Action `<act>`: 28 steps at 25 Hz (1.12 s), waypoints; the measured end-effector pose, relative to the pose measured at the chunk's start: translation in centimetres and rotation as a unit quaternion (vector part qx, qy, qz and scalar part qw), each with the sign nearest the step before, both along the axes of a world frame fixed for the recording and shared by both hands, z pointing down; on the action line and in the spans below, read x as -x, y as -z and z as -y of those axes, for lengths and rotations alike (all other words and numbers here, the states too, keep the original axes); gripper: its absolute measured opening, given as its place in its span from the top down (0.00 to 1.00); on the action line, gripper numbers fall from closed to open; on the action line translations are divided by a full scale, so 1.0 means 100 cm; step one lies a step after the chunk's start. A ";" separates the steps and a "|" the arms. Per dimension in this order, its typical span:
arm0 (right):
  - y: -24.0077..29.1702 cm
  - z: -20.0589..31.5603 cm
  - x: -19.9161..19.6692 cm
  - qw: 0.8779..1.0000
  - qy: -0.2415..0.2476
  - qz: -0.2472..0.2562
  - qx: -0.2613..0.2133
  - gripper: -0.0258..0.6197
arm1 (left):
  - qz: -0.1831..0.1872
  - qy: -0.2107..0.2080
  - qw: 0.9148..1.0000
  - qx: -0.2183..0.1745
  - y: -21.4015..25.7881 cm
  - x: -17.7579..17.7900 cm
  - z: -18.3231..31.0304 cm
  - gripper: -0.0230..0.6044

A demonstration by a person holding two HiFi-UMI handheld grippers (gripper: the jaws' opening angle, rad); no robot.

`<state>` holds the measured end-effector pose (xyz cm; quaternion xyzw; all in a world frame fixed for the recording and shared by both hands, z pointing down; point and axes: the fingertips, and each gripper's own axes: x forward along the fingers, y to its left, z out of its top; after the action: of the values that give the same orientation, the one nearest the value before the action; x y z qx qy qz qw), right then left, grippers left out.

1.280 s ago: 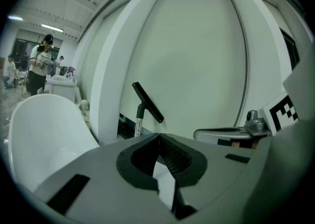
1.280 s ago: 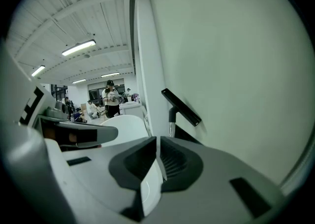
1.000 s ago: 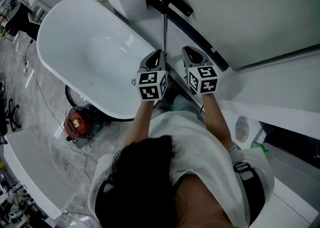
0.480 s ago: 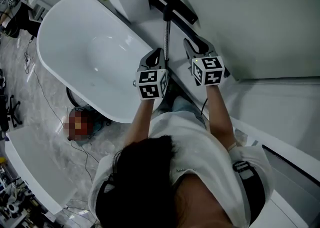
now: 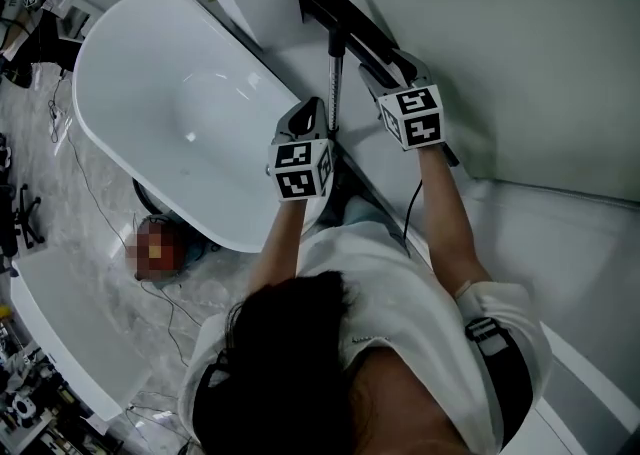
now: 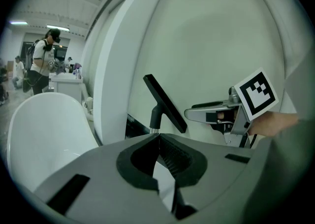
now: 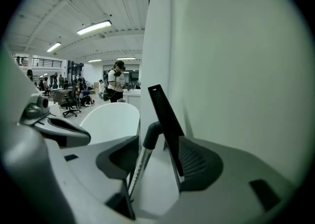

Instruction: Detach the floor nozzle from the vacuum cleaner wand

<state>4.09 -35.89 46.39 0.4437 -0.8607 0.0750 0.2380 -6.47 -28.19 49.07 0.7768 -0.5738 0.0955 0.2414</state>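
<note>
Your left tongs [image 6: 157, 135] are pressing shut, with the thin, shiny metal wand [image 5: 336, 83] rising just past their tips. Your right tongs [image 7: 157, 144] have just been opening and are gaping wide, the wand showing between them, untouched. The flat, matte black nozzle [image 5: 345, 18] is sitting ahead of both tongs, its long axis slanting across the wand.

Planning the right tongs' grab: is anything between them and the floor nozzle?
Nothing visible. The right tongs, whose jaws have just been opening, have the floor nozzle edge and the wand between them.
</note>
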 end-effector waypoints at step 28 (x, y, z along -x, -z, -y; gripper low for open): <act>-0.072 0.085 0.004 0.981 0.094 -0.158 0.056 0.53 | 0.005 0.049 0.998 0.035 -0.022 0.002 0.050 0.96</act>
<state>3.69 -44.38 53.59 0.3528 -0.8446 0.0288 0.4016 -6.72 -33.16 51.26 0.7387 -0.6083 0.1072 0.2697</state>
